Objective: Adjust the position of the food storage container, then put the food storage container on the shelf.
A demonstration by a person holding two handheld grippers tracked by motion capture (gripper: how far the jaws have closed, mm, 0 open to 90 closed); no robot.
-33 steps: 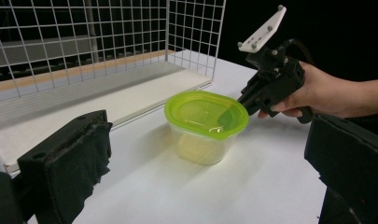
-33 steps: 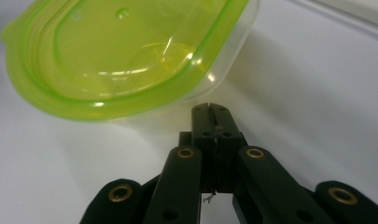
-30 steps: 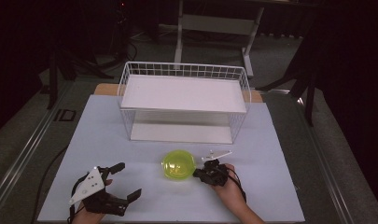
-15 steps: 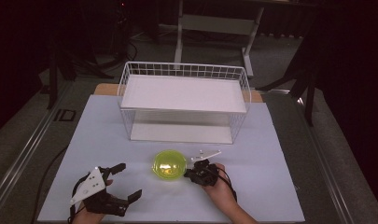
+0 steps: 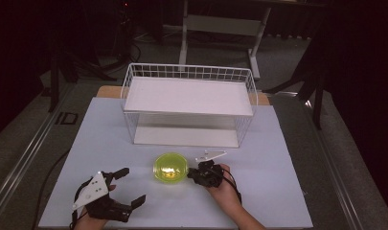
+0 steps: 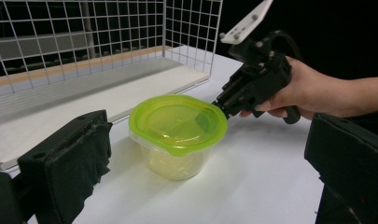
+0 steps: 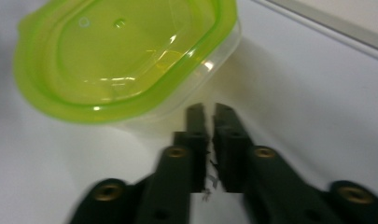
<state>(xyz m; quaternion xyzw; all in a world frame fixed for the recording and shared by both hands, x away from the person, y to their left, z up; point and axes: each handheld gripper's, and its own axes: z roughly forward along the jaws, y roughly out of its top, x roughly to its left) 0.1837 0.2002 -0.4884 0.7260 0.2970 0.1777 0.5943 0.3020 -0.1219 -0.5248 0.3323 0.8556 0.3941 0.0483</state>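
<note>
One round clear plastic container with a lime-green lid (image 5: 170, 167) sits on your white table (image 5: 287, 191), just in front of the white wire basket (image 5: 189, 103), lid on and upright. Your right gripper (image 5: 194, 173) is at the container's right side, its jaws pressed together with nothing between them, tips just beside the lid's rim; whether they touch it I cannot tell. Your left gripper (image 5: 129, 189) is well to the container's front-left, low on the table, jaws spread wide and empty. From the left gripper view, the container stands between those open jaws but farther off.
</note>
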